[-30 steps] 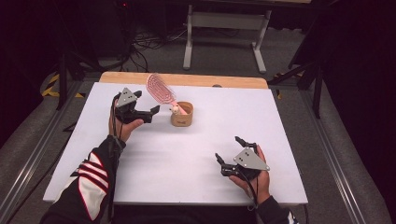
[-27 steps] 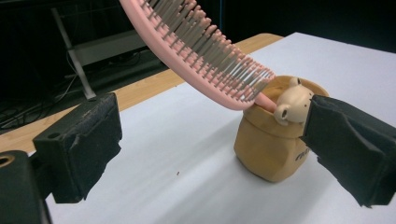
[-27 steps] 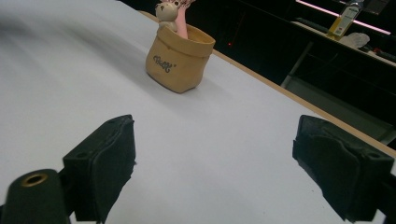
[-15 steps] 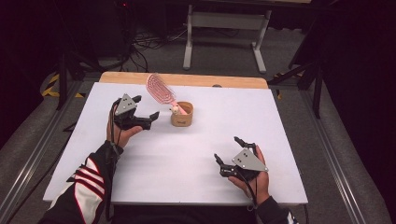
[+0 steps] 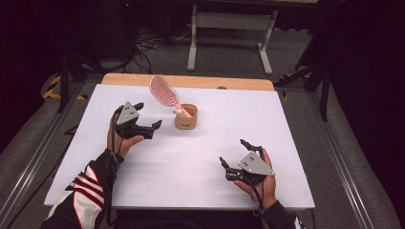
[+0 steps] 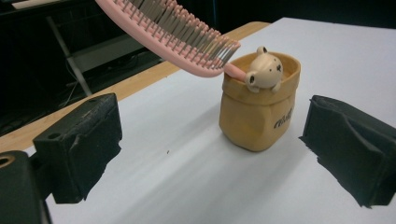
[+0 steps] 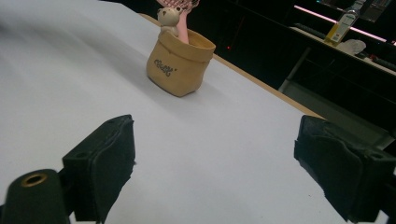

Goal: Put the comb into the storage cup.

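Two grippers: both held low over the white table [image 5: 191, 171], each with nothing between its jaws.
Left gripper [image 5: 147, 119]: sits at the left-centre of the table in the high view, its jaws spread wide and pointed toward the pouch; a grey three-cornered plate lies on top, and the hand [image 5: 125, 143] under it comes out of a black sleeve with red and white stripes [image 5: 83, 200].
Left gripper's own view: the two black pads stand far apart at either side, with the pouch [image 6: 259, 109] between them but farther off, touching neither.
Right gripper [image 5: 236, 160]: near the front right edge of the table, well apart from the pouch, jaws also spread wide; its hand [image 5: 260, 179] rests on or just above the surface, I cannot tell which.
Right gripper's own view: bare white table lies between the open pads, and the pouch [image 7: 180, 65] stands far ahead at upper left.
Tan pouch [image 5: 186, 117]: a small soft holder with rolled rim and dark lettering on its side, upright on the table toward the back, just right of the left gripper.
Pink hairbrush [image 5: 165, 93]: handle down inside the pouch, head tilted up and away to the back left, bristles showing clearly in the left gripper view [image 6: 177, 32].
Bear figure [image 6: 264, 72]: a small cream bear head at the pouch rim, beside the brush handle.
Wooden strip [image 5: 191, 81]: runs along the far edge of the table.
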